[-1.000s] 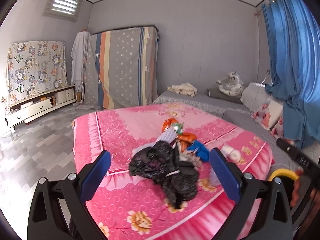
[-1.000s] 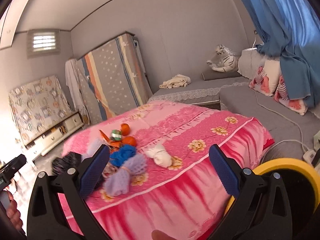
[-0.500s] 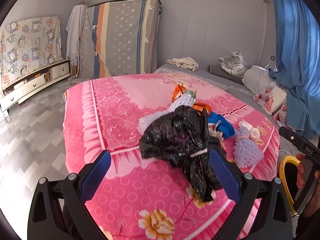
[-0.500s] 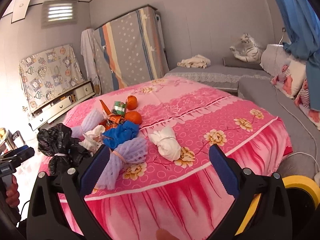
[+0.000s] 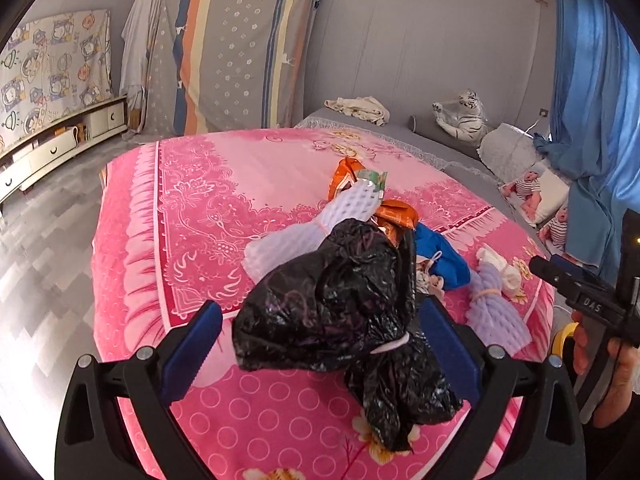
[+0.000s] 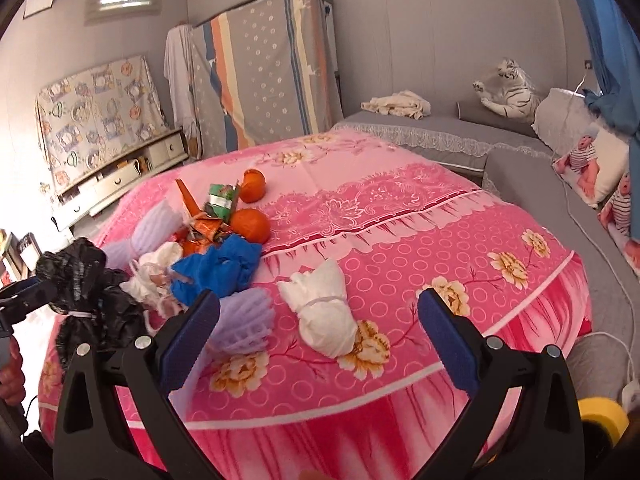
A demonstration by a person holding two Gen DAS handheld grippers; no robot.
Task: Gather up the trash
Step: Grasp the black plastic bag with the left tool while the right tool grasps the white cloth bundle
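A pile of trash lies on the pink bedspread. A tied black plastic bag lies between the wide-open fingers of my left gripper; it also shows in the right wrist view. My right gripper is open, with a tied white bundle between its fingers, further out. A lilac foam net, a blue bag, orange wrappers, a green carton and two oranges lie nearby.
The bed edge drops to a grey tiled floor on the left. A grey sofa with a toy tiger and pillows stands behind. A yellow-rimmed bin sits low right. A cable runs across the sofa.
Both grippers have moved in closer to the bed. The black bag now fills the space between the left fingers; the white bundle sits nearer the right gripper.
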